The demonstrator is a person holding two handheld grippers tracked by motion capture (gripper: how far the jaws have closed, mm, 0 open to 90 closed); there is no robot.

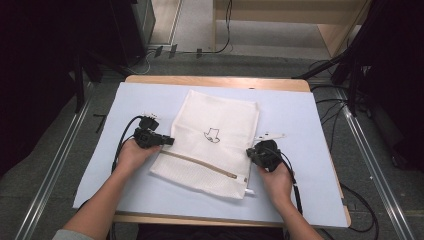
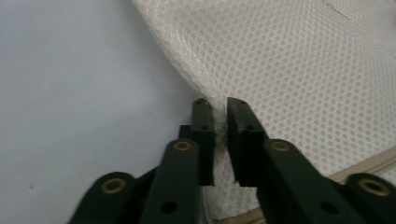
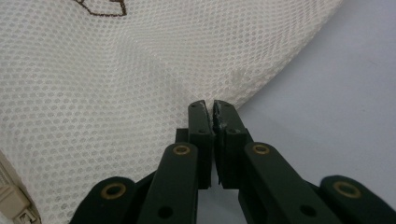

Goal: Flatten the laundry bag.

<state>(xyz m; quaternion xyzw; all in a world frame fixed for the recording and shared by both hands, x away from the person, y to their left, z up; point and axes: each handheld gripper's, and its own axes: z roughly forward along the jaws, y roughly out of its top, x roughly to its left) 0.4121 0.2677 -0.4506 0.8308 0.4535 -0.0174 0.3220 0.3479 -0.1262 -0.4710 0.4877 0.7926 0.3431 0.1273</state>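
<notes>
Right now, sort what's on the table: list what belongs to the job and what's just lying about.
In the job:
mesh bag, pinched at both side edges
its zipper
left gripper, fingers shut on the bag edge
right gripper, shut on the opposite edge

Lying about:
small white piece beside the bag
blue sheet under everything

A white net bag (image 1: 212,145) lies flat in the middle of the table. Its zip (image 1: 199,164) runs along the near end, shut.
</notes>
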